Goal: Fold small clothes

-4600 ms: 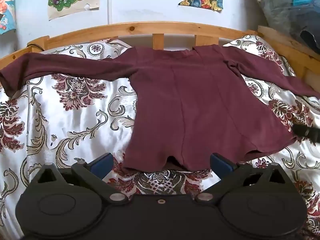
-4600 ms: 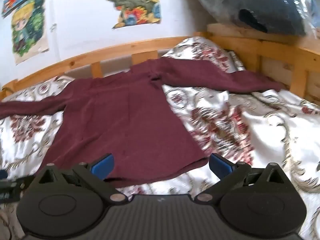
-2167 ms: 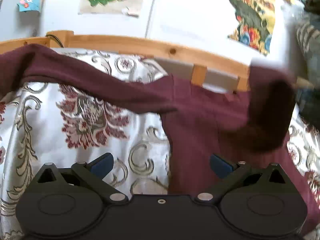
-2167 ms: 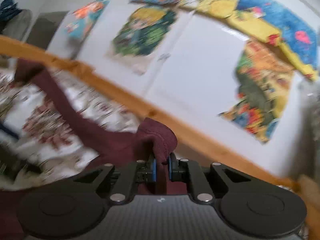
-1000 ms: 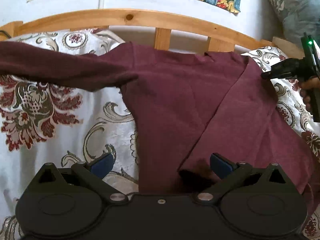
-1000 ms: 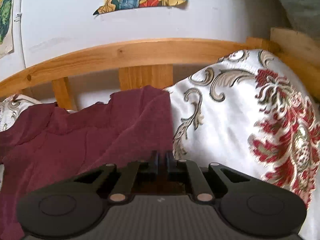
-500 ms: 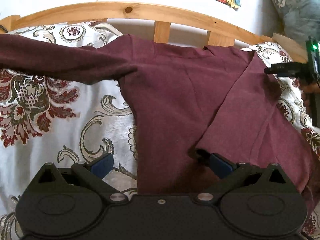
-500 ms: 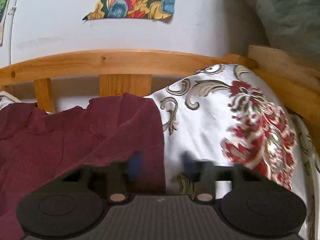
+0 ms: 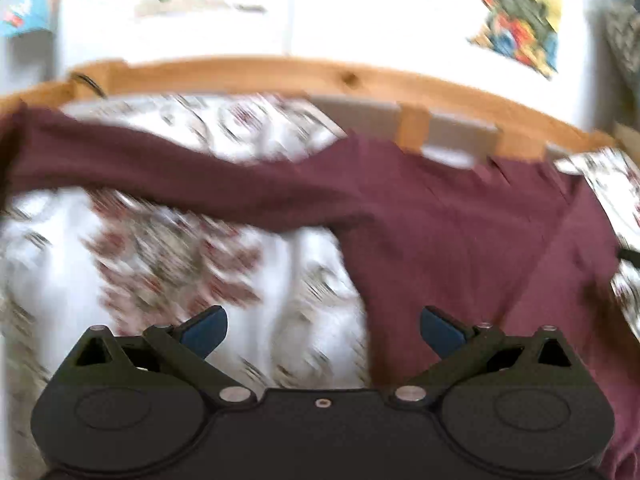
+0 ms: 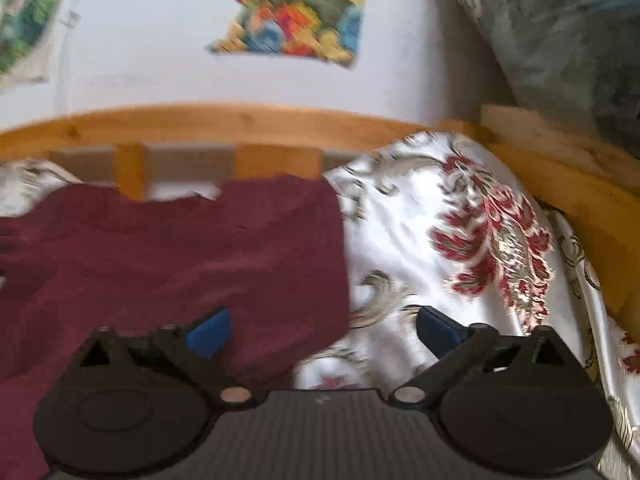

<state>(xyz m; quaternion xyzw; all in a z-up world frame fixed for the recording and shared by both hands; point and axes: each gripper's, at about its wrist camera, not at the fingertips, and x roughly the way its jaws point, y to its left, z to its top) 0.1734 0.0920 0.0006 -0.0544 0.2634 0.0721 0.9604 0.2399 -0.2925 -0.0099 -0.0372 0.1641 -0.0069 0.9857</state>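
white wall with colourful posters (image 10: 288, 20) rises behind a wooden bed rail (image 9: 360, 80). below it a floral satin bedspread (image 10: 460, 240) covers the bed, and a maroon long-sleeved top (image 9: 460, 232) lies flat on it with its neckline near the rail. one sleeve (image 9: 160, 176) stretches out straight toward the left edge of the left wrist view; the other side is folded in over the body along a diagonal crease. both views are blurred. the left gripper (image 9: 323, 326) has its blue-tipped fingers spread wide, empty, above the top's side edge. the right gripper (image 10: 322, 330) likewise has its fingers spread apart, empty, over the folded edge.
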